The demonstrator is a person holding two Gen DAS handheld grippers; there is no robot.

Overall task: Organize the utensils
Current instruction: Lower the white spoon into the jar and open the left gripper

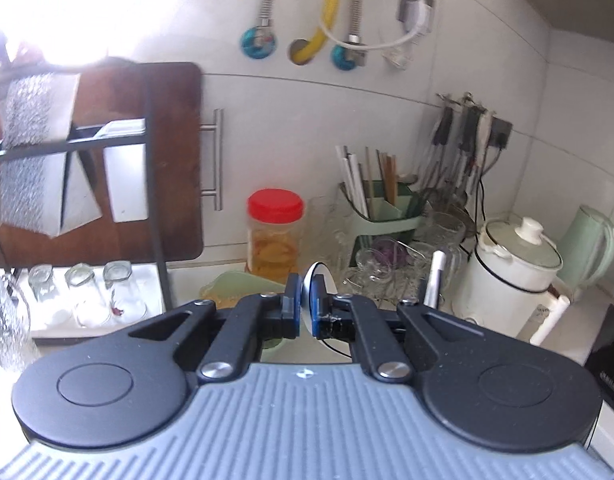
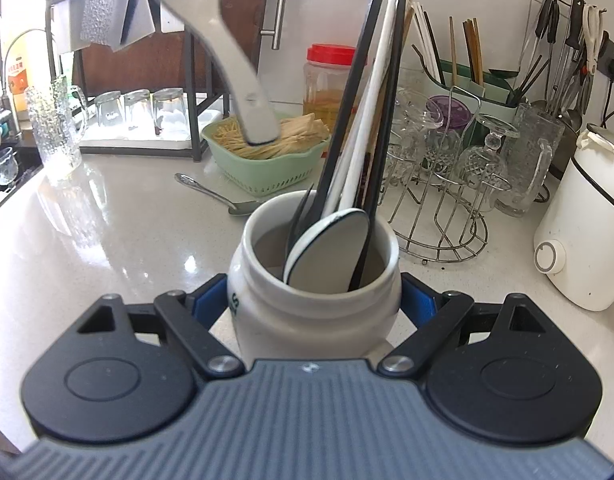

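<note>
My right gripper point(image 2: 315, 304) is shut on a white ceramic jar point(image 2: 307, 320) that stands on the counter. The jar holds black and white chopsticks point(image 2: 371, 92), a black fork and a white spoon point(image 2: 331, 248) with a dark rim. My left gripper point(image 1: 305, 300) is shut on a white ceramic spoon point(image 1: 316, 274), held high; the same spoon shows blurred in the right wrist view point(image 2: 227, 60), hanging above the green basket. A metal spoon point(image 2: 215, 194) lies on the counter left of the jar.
A green basket of toothpicks point(image 2: 267, 160), a red-lidded jar point(image 2: 327, 76), a wire rack with glasses point(image 2: 447, 184), a green chopstick holder point(image 1: 383, 208), a white cooker point(image 2: 587, 220), a glass mug point(image 2: 57, 128) and a dish rack with upturned glasses point(image 2: 139, 112) surround the counter.
</note>
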